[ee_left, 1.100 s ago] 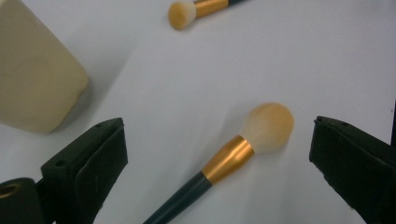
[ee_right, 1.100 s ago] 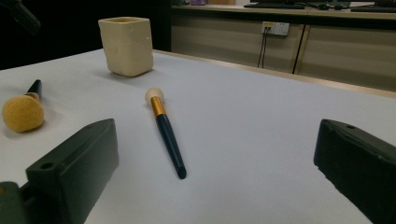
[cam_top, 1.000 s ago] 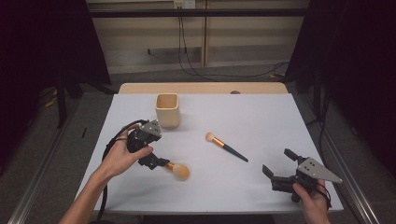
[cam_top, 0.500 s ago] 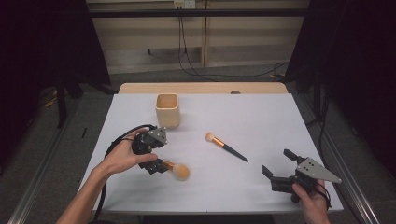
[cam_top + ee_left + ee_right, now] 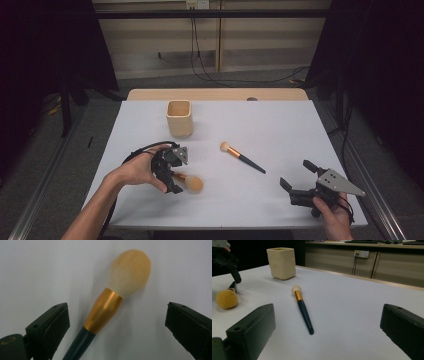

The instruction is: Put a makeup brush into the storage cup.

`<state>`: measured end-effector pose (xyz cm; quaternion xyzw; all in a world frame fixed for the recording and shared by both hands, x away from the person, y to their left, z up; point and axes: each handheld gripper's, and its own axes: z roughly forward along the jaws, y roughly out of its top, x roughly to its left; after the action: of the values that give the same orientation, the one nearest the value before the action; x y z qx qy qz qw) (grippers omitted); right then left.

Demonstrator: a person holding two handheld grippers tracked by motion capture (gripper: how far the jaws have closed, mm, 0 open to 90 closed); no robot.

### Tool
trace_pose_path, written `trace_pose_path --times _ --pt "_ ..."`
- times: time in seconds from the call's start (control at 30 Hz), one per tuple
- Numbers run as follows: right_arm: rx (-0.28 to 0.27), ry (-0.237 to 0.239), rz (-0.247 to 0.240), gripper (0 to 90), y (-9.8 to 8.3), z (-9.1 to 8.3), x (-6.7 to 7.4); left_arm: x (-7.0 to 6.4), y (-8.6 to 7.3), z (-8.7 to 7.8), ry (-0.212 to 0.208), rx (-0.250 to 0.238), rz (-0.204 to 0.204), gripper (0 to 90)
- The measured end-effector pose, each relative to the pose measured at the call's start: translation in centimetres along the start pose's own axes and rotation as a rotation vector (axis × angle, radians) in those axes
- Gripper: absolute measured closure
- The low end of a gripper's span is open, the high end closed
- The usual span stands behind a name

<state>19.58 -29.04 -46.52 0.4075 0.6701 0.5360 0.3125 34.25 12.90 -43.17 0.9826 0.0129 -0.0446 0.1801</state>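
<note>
Left gripper (image 5: 172, 177): jaws spread wide, poised over the large brush (image 5: 113, 302), whose gold ferrule and dark handle lie between them untouched, the head resting on the white table (image 5: 280, 130). Right gripper (image 5: 300, 187): jaws wide apart and empty, low at the table's near right corner, facing the small brush (image 5: 303, 310), which lies flat mid-table. A cream cup (image 5: 179, 118) stands upright beyond both brushes, near the far edge.
</note>
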Motion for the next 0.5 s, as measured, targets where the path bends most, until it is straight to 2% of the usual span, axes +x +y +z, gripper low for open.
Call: trace_pose_path --times 0.2,0.23,0.37,0.47,0.5 --pt "0.002 0.002 0.001 0.0 0.0 0.09 0.05 0.19 0.36 0.29 -0.009 0.009 0.039 10.4" --pt "0.004 0.003 -0.004 0.0 -0.02 0.1 0.04 0.3 0.41 0.28 -0.012 0.012 0.046 14.2" --pt "0.003 0.003 0.002 0.0 -0.02 0.14 0.05 0.5 0.67 0.64 -0.018 0.035 0.077 17.8" --pt "0.005 0.004 0.002 0.0 -0.03 0.09 0.04 0.42 0.85 0.94 -0.022 0.043 0.102 26.1" --pt "0.005 0.004 0.002 0.0 -0.03 0.09 0.04 0.46 0.86 1.09 -0.02 0.051 0.102 26.1"
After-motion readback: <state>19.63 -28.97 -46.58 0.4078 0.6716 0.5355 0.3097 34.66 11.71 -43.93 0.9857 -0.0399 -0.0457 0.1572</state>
